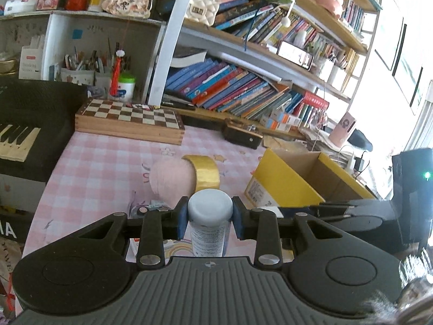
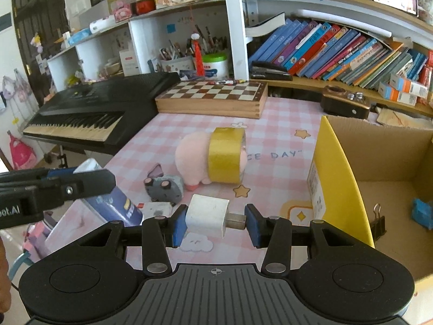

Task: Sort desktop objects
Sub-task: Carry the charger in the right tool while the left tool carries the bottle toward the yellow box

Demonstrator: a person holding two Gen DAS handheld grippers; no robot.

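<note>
Clamping a white-capped bottle (image 1: 210,218), the left gripper (image 1: 208,216) mirrors the right gripper (image 2: 216,220) pinching a charger (image 2: 208,218).

Your left gripper (image 1: 208,218) is clamped on a white-capped bottle (image 1: 209,223), tilted downward. Your right gripper (image 2: 216,223) pinches a white charger plug (image 2: 207,215) endwise, angled down more steeply.

We see only the bottle's (image 1: 210,211) cap; the gripper body covers its base at 6 o'clock. The tape (image 2: 226,155) hides the plush's (image 2: 190,157) face. The box (image 2: 341,173) runs off at 3 o'clock. The book (image 1: 230,86) titles blur.
</note>
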